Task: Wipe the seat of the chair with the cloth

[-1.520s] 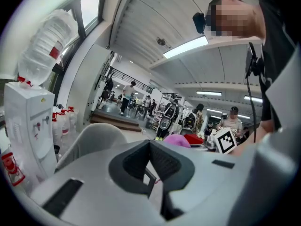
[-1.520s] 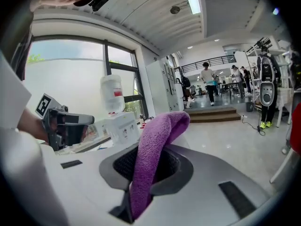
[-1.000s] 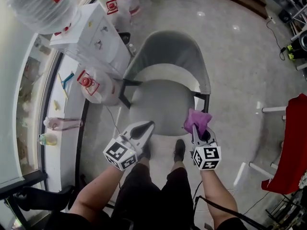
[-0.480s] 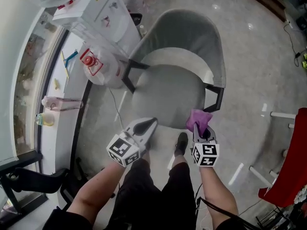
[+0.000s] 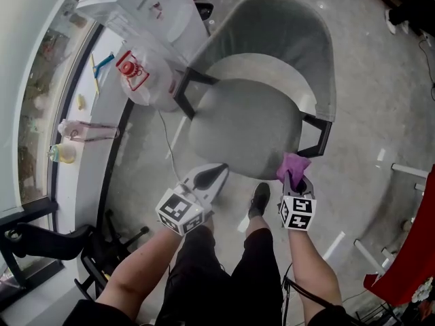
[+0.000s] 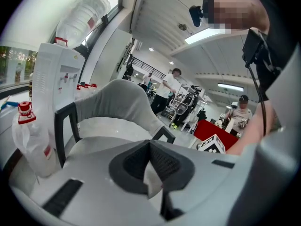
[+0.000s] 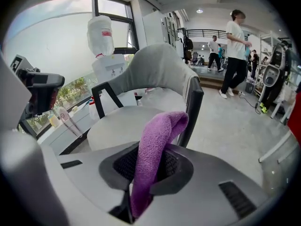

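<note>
Now: right gripper (image 5: 293,180) pinches the purple cloth (image 5: 293,164), a loose fold standing above the jaws, ready for wiping. Left gripper (image 5: 217,172) has its jaws pressed together, seemingly empty, parked aside. Beyond, the chair seat (image 5: 241,128) lies bare; the cloth hovers near its front-right edge.

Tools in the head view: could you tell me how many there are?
2. The left tool, shut and empty, is near the chair seat; the right tool grips the purple cloth beside the armrest.
</note>
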The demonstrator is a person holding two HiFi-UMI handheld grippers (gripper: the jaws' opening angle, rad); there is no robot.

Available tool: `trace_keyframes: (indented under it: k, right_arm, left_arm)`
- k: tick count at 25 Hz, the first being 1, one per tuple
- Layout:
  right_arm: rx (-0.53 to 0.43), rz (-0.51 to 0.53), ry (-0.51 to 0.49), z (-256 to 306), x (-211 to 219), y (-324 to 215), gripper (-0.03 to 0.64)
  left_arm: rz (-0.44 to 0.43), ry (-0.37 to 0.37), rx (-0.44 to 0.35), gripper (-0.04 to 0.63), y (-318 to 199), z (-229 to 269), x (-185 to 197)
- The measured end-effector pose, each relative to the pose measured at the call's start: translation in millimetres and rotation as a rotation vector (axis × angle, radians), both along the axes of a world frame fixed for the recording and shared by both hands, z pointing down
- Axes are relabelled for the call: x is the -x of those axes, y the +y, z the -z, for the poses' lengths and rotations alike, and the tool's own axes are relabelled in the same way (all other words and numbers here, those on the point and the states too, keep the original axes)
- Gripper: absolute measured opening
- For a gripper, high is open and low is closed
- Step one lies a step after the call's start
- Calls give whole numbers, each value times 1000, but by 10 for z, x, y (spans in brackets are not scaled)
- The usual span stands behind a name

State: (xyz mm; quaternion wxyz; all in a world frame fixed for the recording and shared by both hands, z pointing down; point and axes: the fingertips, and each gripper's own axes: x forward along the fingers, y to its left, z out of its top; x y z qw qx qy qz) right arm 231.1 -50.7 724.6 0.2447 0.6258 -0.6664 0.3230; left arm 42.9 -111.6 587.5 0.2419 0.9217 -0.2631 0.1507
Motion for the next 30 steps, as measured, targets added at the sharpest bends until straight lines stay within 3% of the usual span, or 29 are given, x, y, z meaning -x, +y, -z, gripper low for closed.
trace_keyframes:
  k: [16, 30]
  right_arm:
    - [171, -63, -22, -928, -61, 47, 61]
    - [209, -64, -47, -1018, 356, -47, 63]
  left_arm:
    - [-8, -46, 40, 7, -200, -569, 221]
    - [-23, -73, 59, 7, -389, -663, 663]
